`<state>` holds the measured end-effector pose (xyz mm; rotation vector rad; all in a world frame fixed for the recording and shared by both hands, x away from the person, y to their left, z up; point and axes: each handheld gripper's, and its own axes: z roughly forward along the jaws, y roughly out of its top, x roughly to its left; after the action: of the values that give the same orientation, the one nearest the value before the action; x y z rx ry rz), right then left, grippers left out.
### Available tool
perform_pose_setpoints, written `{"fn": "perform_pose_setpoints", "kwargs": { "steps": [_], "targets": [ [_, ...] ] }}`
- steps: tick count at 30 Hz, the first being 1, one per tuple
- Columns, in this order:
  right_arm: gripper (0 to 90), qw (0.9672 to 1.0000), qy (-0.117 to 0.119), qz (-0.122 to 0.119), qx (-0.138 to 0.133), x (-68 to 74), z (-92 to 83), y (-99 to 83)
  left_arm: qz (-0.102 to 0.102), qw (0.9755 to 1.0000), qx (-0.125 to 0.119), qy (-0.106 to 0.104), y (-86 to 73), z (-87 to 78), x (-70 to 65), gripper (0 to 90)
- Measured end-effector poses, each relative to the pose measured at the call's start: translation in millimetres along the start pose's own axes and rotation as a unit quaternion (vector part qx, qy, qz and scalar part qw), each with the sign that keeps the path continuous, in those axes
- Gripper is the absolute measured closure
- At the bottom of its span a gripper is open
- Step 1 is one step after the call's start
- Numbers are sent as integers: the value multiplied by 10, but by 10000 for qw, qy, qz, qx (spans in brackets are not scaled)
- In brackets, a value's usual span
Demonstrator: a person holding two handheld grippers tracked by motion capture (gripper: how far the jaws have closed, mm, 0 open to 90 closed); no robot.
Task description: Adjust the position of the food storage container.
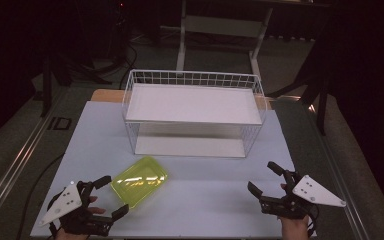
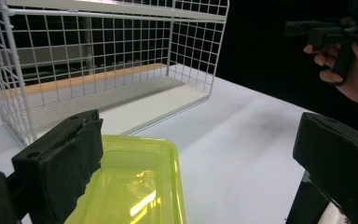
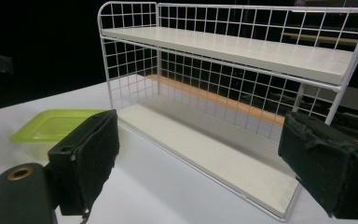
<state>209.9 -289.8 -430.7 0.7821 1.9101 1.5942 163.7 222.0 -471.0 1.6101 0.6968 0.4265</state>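
High view, left gripper: we're seeing the left gripper [image 1: 111, 195] sitting low at the near left of the table [image 1: 215, 195], jaws spread wide, with the yellow-green plastic container [image 1: 139, 180] just beside them and its near corner poking into the gap.

High view, right gripper: we're watching the right gripper [image 1: 265, 179] at the near right, jaws apart on nothing, well away from the container.

High view, rack: we're looking at the white wire shelf rack [image 1: 194, 111] standing behind the container, both boards bare.

Left gripper view, container: we're looking along the jaws, and the container [image 2: 140, 186] is lying flat on the table beside the left-hand pad [image 2: 70, 158], partly behind it, while the other pad [image 2: 335, 158] is standing far off over bare table.

Left gripper view, risk: we're judging that a close from here is catching one corner only; the smooth, shallow plastic is likely sliding or spinning out.

Left gripper view, rack risk: we're noting the rack's wire side [image 2: 9, 79] close behind, so a forward push is likely shoving the container into the mesh.

Right gripper view, container: we're seeing the container [image 3: 51, 126] off beyond the left-hand pad [image 3: 86, 158], clear of these open jaws.

Right gripper view, rack risk: we're facing the rack's lower board [image 3: 214, 158] between the pads; a high, tilted carry is risking a knock on the upper board [image 3: 233, 49] or a snag in the wire.
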Motion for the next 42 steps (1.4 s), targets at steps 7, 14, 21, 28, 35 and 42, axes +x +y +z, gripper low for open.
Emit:
{"fn": "perform_pose_setpoints", "kwargs": {
  "steps": [7,14,21,28,35,42],
  "targets": [
    [122,10000,-37,10,-50,32,-3,-2,135,9997,127,-161,100,4,-50,24],
    [122,10000,-49,-65,-6,74,15,5,-122,9995,290,49,160,-183,29,24],
    [123,10000,-24,-60,57,101,43,5,-206,9976,546,376,27,-339,235,41],
    [123,10000,27,-12,91,105,74,-14,-162,9918,1176,464,-201,-417,430,331],
    [123,9999,42,13,117,113,88,-24,-383,9810,1808,586,-395,-363,567,691],
    [123,9998,77,67,165,104,113,-45,-611,9653,2504,424,-557,-151,625,856]
  ]
}}
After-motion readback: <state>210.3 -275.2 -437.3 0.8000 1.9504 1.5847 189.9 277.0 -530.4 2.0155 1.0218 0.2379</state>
